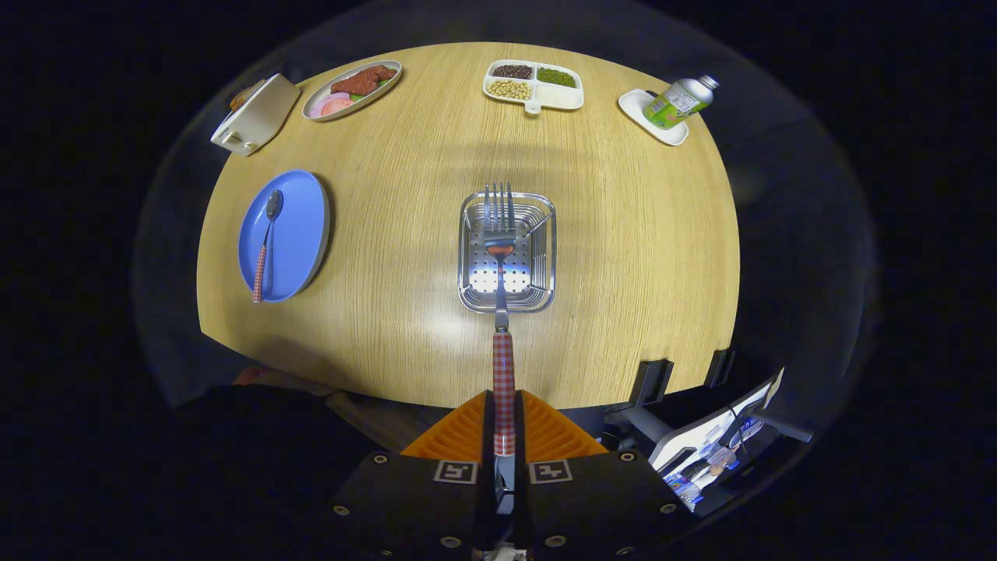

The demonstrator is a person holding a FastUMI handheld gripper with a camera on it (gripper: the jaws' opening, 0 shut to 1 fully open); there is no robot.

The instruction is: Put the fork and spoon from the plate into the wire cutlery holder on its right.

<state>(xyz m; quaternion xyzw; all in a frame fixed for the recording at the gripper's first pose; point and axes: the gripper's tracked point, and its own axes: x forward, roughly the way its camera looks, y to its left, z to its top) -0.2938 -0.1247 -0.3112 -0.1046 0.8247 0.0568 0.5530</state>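
Right now my gripper point(504, 425) is clamped on the fork point(502, 312), tines over the wire cutlery holder point(507, 251) at frame centre. Left of it, the spoon point(265, 243) lies on the blue plate point(300, 234).

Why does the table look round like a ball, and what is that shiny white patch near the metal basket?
In the gripper view, the fisheye lens bends the table edges into a curve. The pale patch is lamp glare on the wood beside the wire cutlery holder, whose metal glints too. The fork, held in the shut claw, looks stretched long. Everything stays sharp.
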